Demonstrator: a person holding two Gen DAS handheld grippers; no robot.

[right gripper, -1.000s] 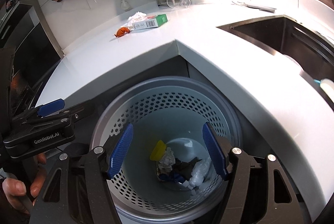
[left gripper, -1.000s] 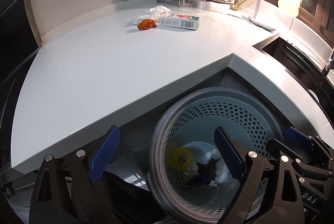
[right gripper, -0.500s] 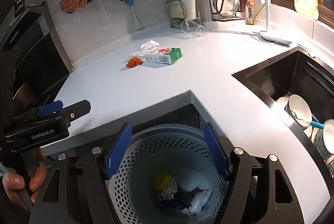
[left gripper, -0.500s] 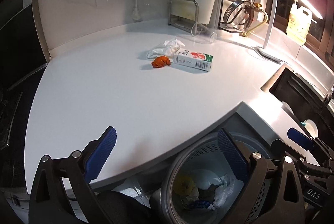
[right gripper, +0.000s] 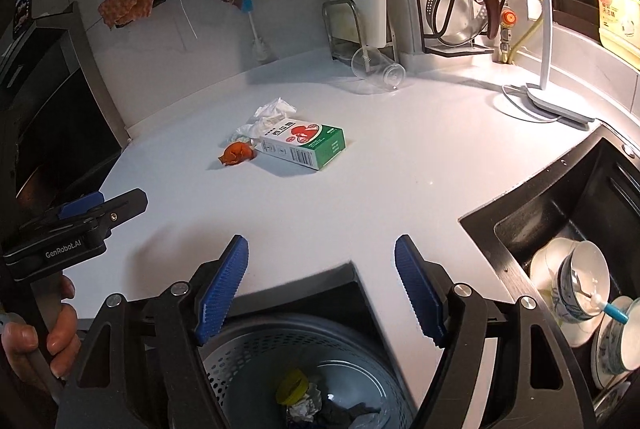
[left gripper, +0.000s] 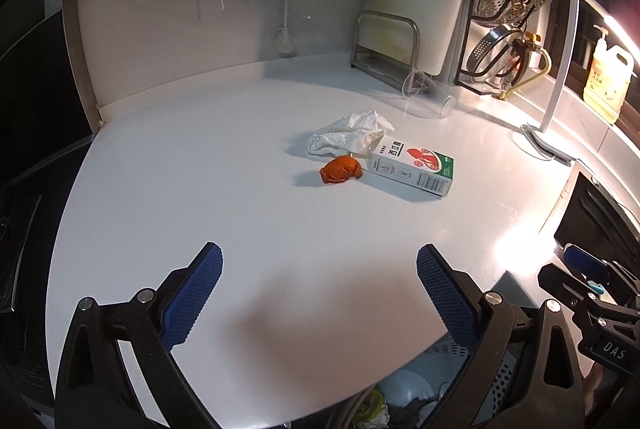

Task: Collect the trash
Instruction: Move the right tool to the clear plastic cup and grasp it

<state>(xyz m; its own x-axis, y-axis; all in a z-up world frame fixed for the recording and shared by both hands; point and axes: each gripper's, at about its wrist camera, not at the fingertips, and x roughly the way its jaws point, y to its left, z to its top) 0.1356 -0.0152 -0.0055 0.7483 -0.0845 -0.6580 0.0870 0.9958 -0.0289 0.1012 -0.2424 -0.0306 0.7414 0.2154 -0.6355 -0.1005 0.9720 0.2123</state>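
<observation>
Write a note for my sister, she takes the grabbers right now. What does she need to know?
Left hand-held gripper: open, empty, over the counter.
Right hand-held gripper: jaws have just been opening, nothing between them, above the trash bin.
Done: some trash, including a yellow piece and crumpled bits, already lies in the bin.
Left on the counter: orange peel, white crumpled tissue and green-and-white carton, all clustered together. A clear cup lies tipped over farther back; whether it is trash I cannot tell.

On the counter (left gripper: 168, 189) a carton (left gripper: 412, 169) lies with orange peel (left gripper: 341, 170) touching its left end and crumpled tissue (left gripper: 350, 137) behind — a tipped glass (right gripper: 376, 73) farther back, the sink (right gripper: 560, 229) at right.
</observation>
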